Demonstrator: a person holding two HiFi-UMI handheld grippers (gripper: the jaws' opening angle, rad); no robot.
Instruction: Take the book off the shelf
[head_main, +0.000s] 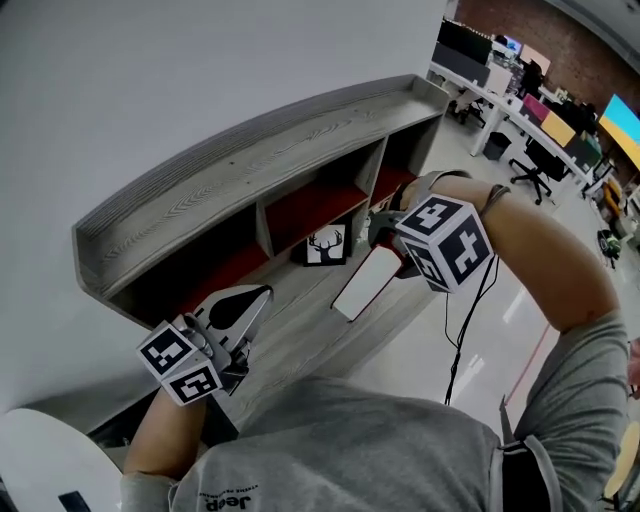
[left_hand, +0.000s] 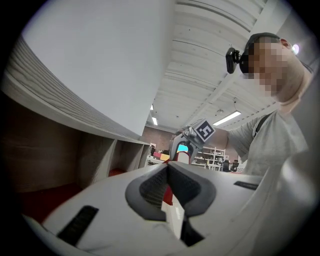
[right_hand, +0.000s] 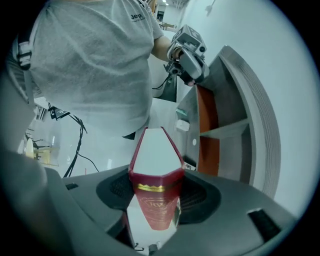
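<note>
My right gripper points steeply down and is shut on the book, which hangs slanted in front of the shelf's lower ledge, white page edges up. In the right gripper view the book has a dark red cover with gold print, and the pads press on both of its sides. My left gripper is low at the left, level, in front of the shelf's left compartment. Its fingertips meet, with nothing held. From there the right gripper shows far off.
The grey wood shelf runs along the white wall, with red-backed compartments. A small framed deer picture stands on its lower ledge beside the book. A round white table is at bottom left. Office desks and chairs stand at far right.
</note>
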